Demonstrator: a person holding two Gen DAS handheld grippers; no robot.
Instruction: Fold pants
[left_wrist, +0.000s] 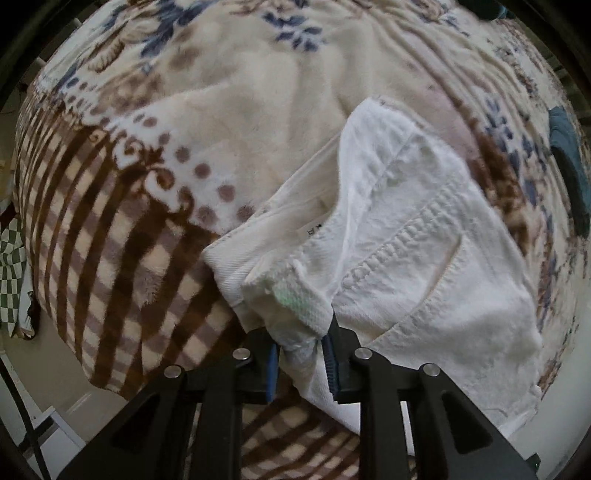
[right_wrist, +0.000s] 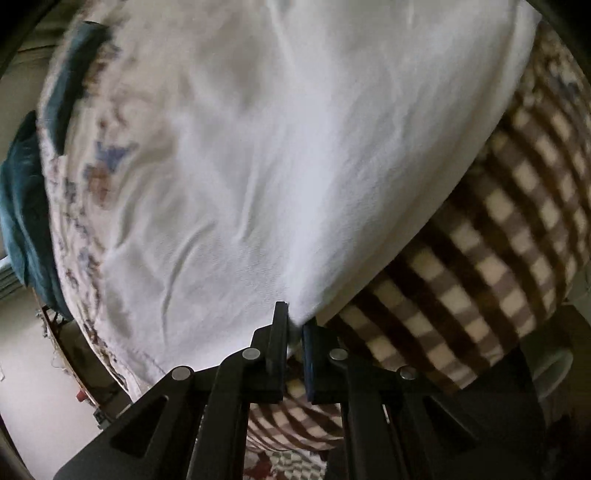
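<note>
Both grippers, left gripper (left_wrist: 300, 350) and right gripper (right_wrist: 294, 334), pinch corners of the white pants (left_wrist: 406, 236); the thin bites between the fingertips could slip, dropping the fold onto the blanket (left_wrist: 122, 229).

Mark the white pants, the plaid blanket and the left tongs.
white pants (left_wrist: 424, 236): left wrist view, stitched pocket panel.
plaid blanket (left_wrist: 122, 229): left wrist view, bare brown-checked patch.
left tongs (left_wrist: 300, 341): left wrist view, midway between fingertips, pinching fabric.
</note>
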